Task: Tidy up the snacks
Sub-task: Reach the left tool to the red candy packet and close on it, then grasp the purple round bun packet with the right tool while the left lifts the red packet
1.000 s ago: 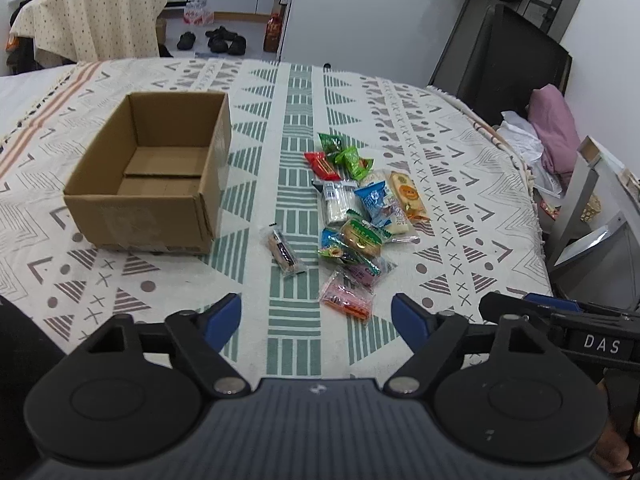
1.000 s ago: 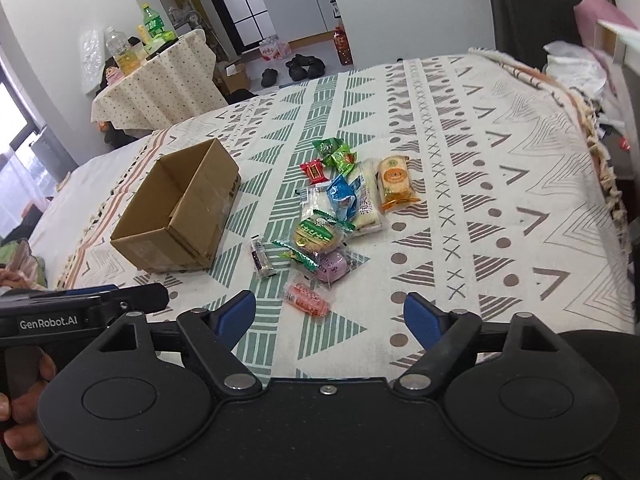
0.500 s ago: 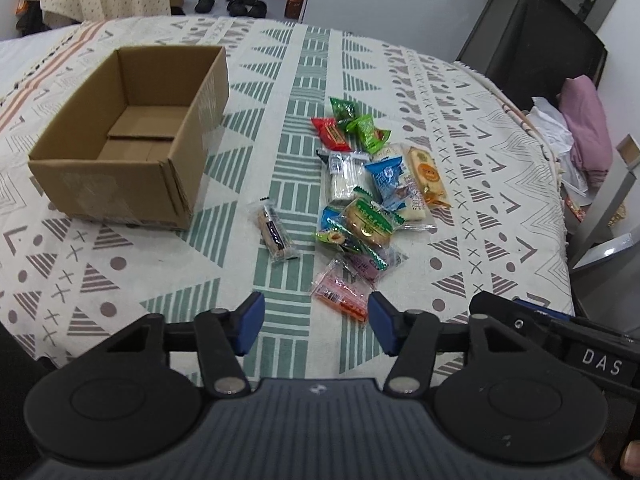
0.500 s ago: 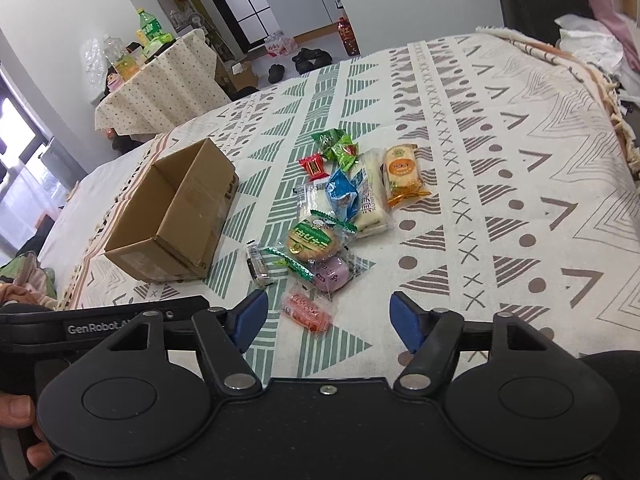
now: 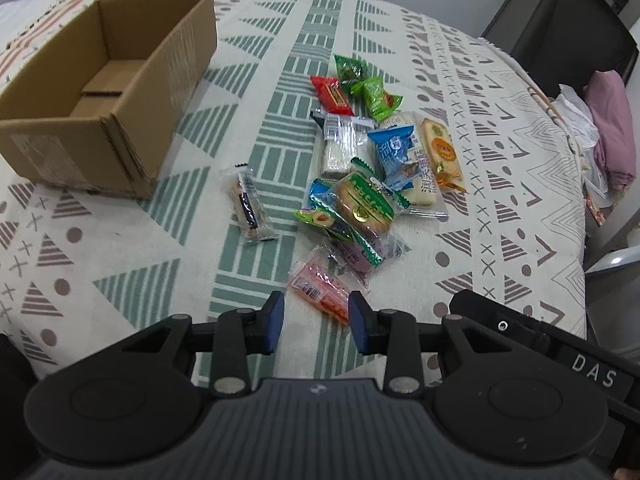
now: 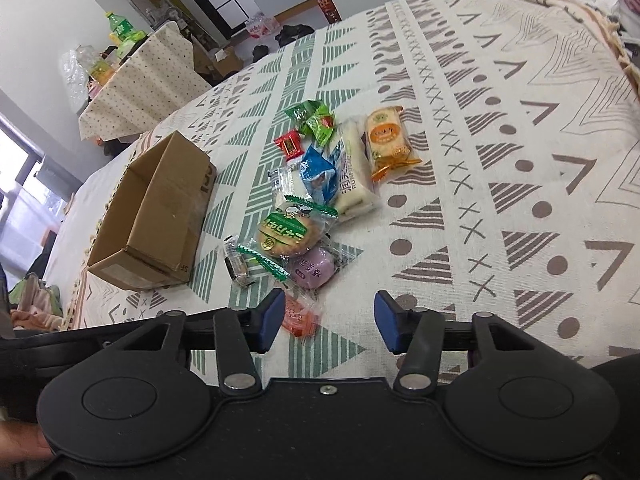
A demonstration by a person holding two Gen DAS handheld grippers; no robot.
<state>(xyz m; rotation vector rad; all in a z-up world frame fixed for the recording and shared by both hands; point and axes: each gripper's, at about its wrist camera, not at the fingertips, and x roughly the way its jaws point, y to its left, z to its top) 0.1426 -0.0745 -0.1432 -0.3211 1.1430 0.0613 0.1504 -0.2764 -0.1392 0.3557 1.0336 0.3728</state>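
A pile of wrapped snacks lies on the patterned cloth (image 5: 120, 264), right of an open, empty cardboard box (image 5: 120, 136) (image 6: 160, 216). Nearest to me is a pink-orange pack (image 5: 320, 290) (image 6: 298, 316). Behind it sit a purple pack (image 6: 312, 268), a green-wrapped round cake (image 5: 362, 204) (image 6: 290, 230) and an orange pack (image 5: 440, 152). A clear bar (image 5: 248, 208) lies apart on the left. My left gripper (image 5: 316, 320) hovers over the pink-orange pack's near end, jaws closing, pads not touching it. My right gripper (image 6: 330, 322) is closing too, with that pack beside its left finger (image 6: 270, 318).
The other gripper's black body (image 5: 560, 344) reaches in at the right of the left wrist view. A dark chair (image 5: 560, 28) and pink cloth (image 5: 612, 128) stand past the cloth's right edge. A side table with bottles (image 6: 132, 64) stands far back.
Both grippers have sunk and moved toward the snack pile, which now looks larger. Both pairs of jaws have narrowed a good deal. The snacks and box have not moved.
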